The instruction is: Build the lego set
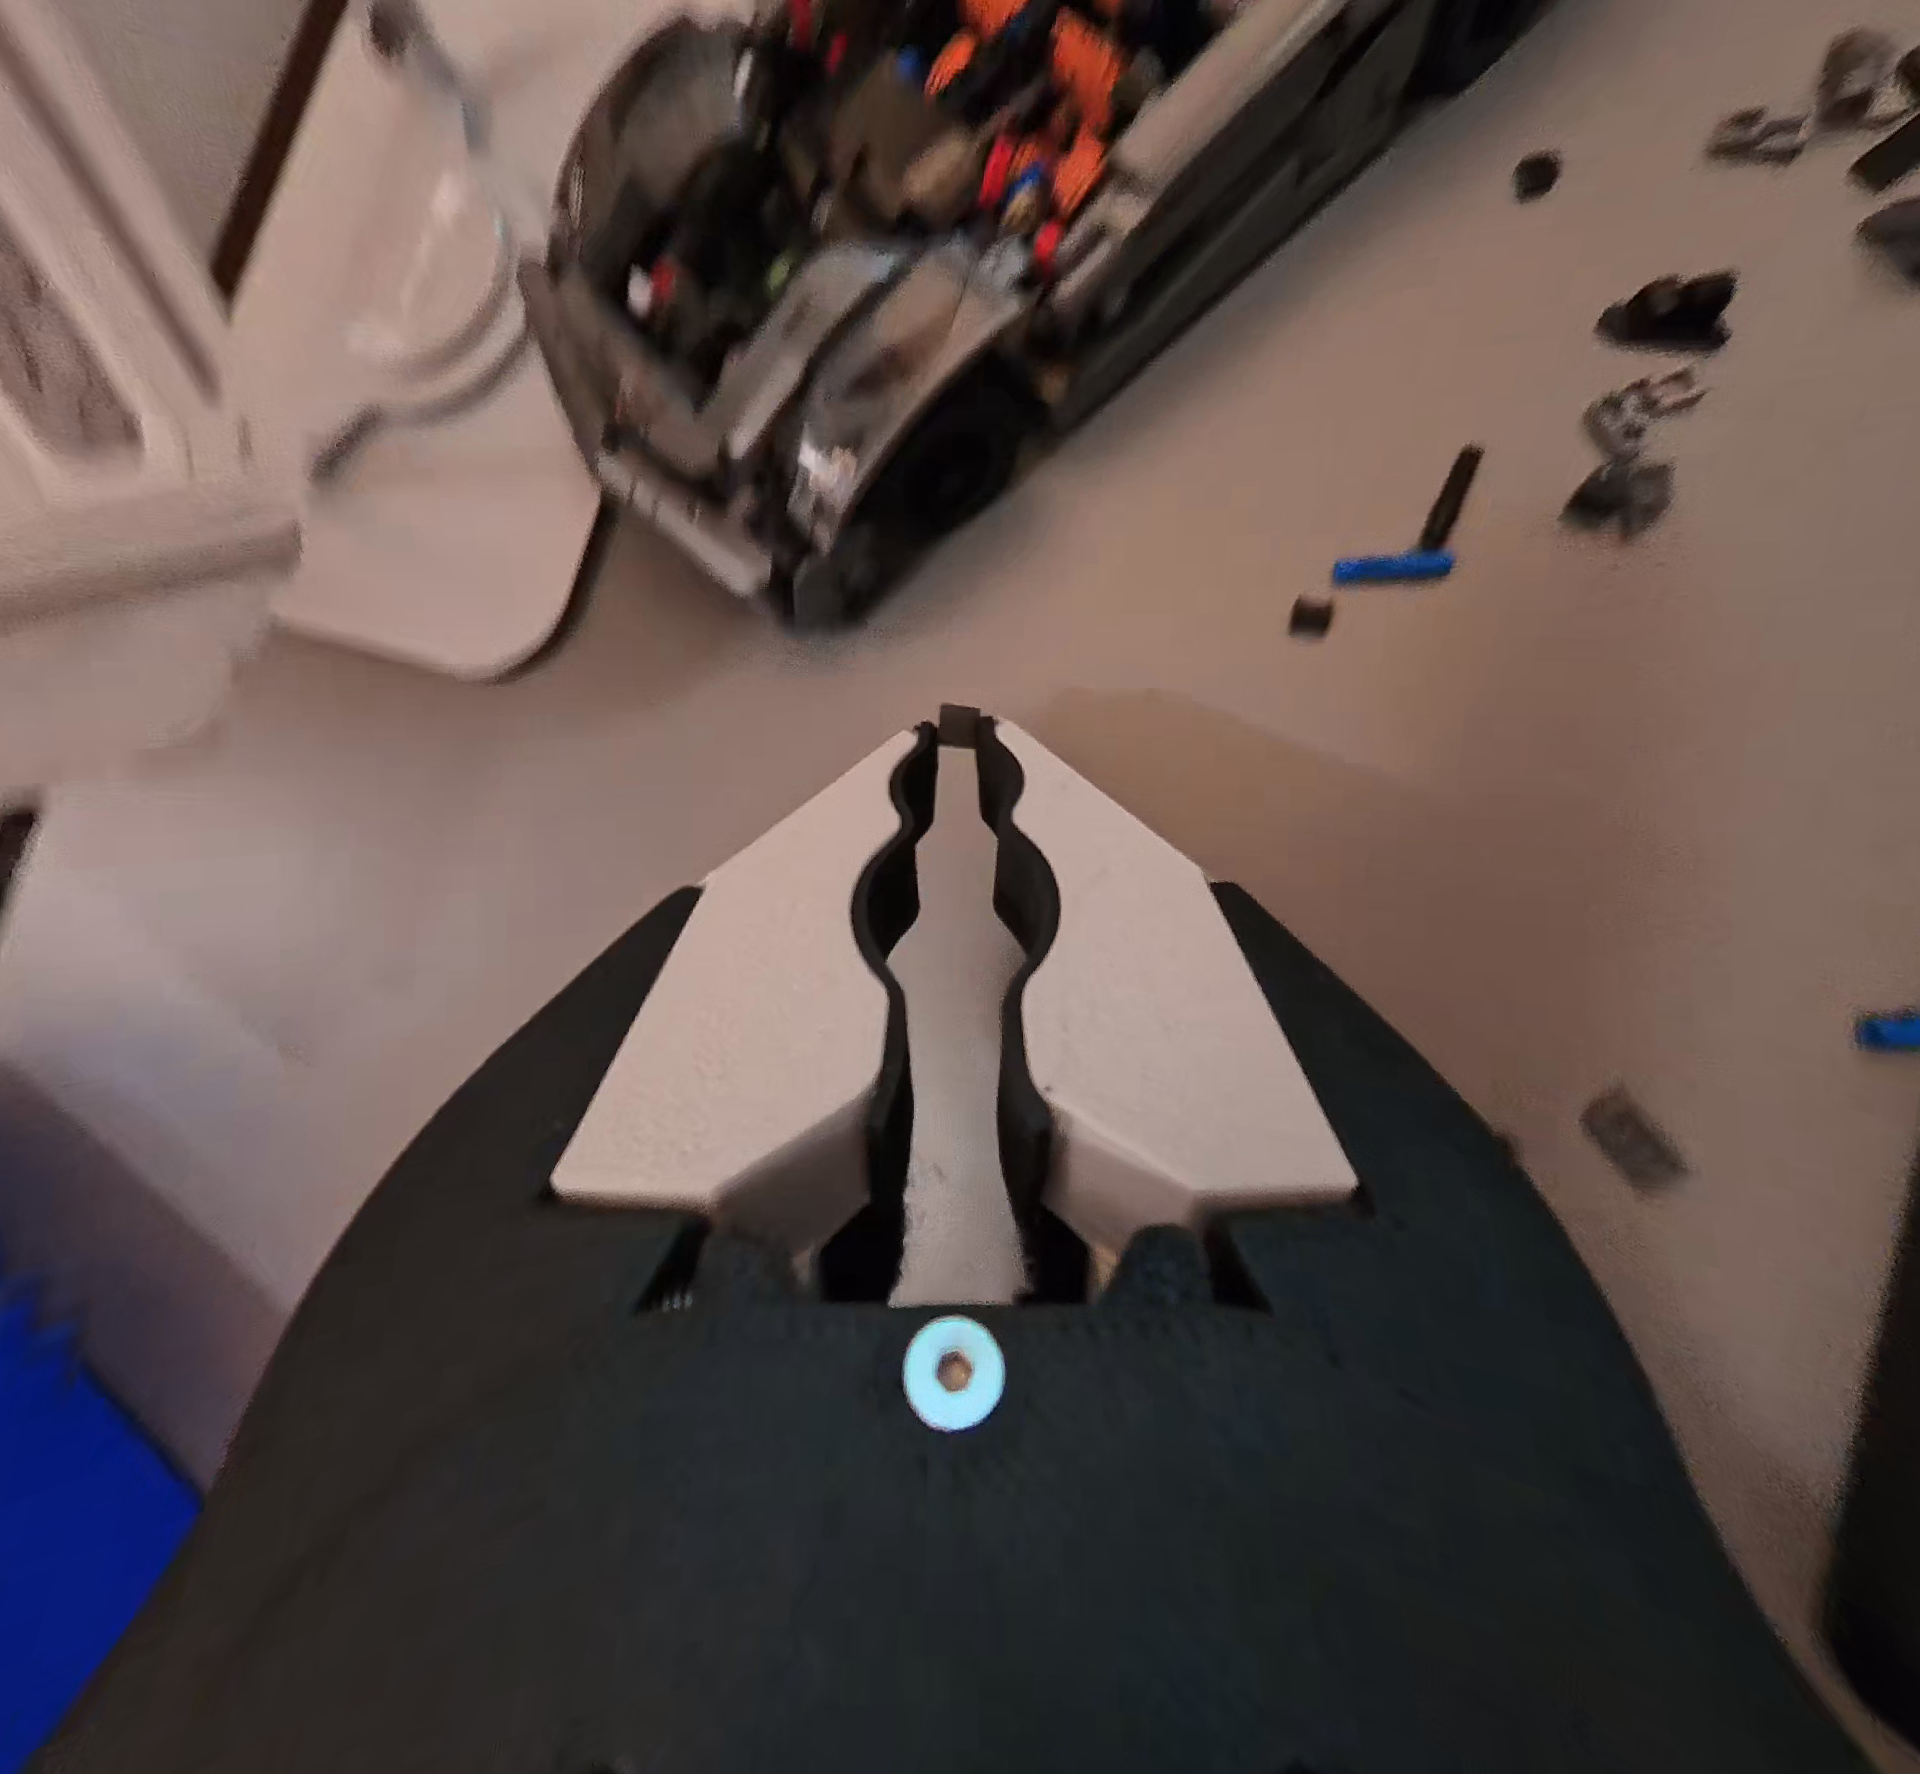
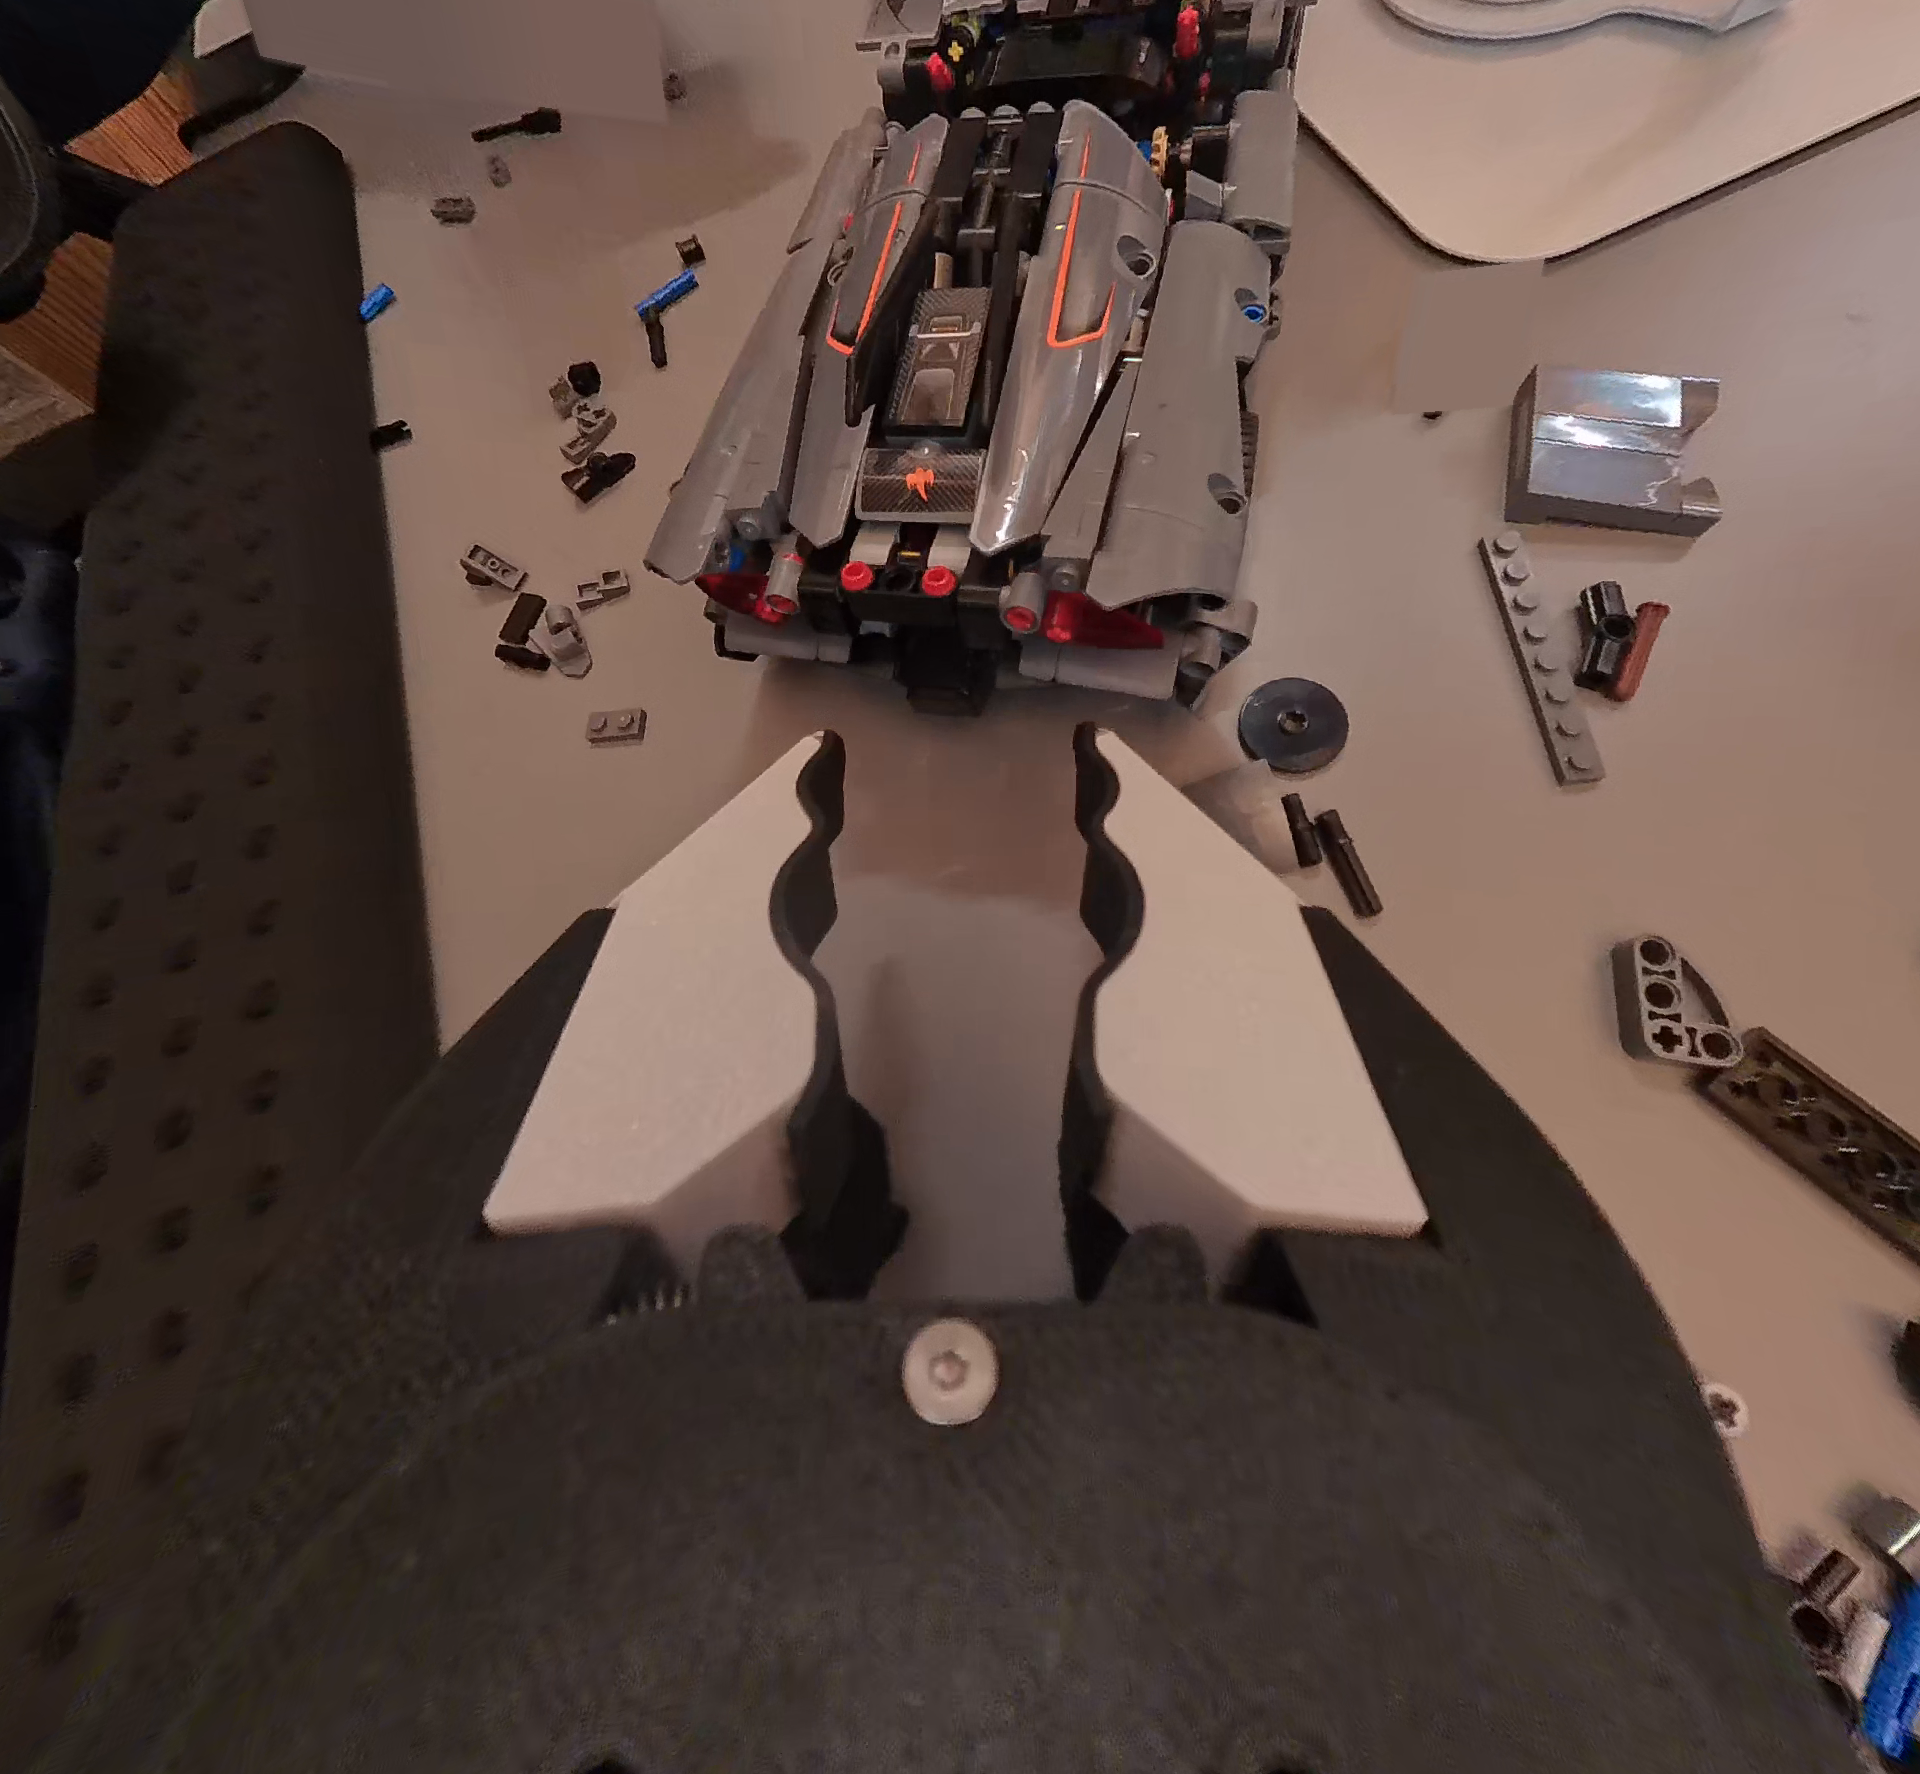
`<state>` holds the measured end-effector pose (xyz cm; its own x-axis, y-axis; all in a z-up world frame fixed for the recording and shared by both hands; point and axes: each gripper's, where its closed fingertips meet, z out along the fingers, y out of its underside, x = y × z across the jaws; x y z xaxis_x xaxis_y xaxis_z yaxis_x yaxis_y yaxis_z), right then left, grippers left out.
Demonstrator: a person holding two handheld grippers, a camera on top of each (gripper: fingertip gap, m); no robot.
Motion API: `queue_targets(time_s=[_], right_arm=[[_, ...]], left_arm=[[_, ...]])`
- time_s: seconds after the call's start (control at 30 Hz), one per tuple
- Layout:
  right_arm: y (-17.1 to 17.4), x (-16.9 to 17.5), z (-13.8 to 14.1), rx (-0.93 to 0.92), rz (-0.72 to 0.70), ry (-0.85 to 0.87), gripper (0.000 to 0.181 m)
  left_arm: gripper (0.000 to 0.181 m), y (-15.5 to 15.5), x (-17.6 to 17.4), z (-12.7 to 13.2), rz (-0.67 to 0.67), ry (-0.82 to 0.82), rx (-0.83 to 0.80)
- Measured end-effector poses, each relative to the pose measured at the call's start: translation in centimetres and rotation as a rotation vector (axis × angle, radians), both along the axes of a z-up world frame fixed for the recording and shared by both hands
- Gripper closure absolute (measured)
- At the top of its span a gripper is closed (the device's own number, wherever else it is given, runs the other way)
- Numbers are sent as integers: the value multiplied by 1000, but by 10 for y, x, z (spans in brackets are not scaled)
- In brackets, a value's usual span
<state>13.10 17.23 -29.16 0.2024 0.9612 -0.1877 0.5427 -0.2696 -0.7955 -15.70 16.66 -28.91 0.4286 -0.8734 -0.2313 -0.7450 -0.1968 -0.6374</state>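
**Left gripper pinching a tiny piece, right one empty behind the car**

Left gripper [image 1: 958,732] is nearly closed, with a small dark piece [image 1: 958,723] nipped at the very tips and held above the table [image 1: 1351,841]. The piece is too small to identify. Left wrist view is smeared, so I can't say how squarely it sits.

Right gripper [image 2: 954,737] is wide open, holds nothing, and hangs just behind the tail of the lego car [image 2: 997,353], which sits mid-table, mostly built. Loose parts flank the car: grey and black bits [image 2: 582,436] on one side, and a grey panel [image 2: 1610,451], a long studded plate [image 2: 1543,659] and a dark disc [image 2: 1292,725] on the other.

Risks, as I judge them:
- Tip-only grip. Any twist or bump and the piece pops out, then gets lost among similar dark bits.
- Pressing it in without the car braced could make the car slide or shed panels. The right gripper looks placed to steady it but isn't touching.
- A swing toward the car could scatter loose parts.
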Motion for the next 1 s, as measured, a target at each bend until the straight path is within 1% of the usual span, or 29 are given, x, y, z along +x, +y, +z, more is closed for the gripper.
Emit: queue_targets(time_s=[0.07,0.17,0.27,0.37,0.47,0.53,0.7,0.83,1.0], right_arm=[[1,0,0,6,-2,0,139],[2,0,0,1,-7,6,139],[3,1,-2,-5,-7,4,139],[3,2,-3,-7,-6,0,139],[3,2,-3,-8,-2,0,139],[2,1,-3,-7,2,-1,139],[0,1,-4,-6,10,-5,139],[0,2,-3,-5,12,-2,139],[-1,3,-2,-1,15,-2,139]], left_arm=[[177,3,25,12,-75,3,56],[177,3,64,26,-188,-27,80],[177,7,91,27,-275,9,105],[177,4,115,27,-363,-4,105],[177,6,126,22,-408,15,117],[177,5,134,23,-434,-17,117],[177,9,141,15,-462,-1,116],[177,8,148,17,-496,-21,103],[176,9,154,9,-522,18,90]])
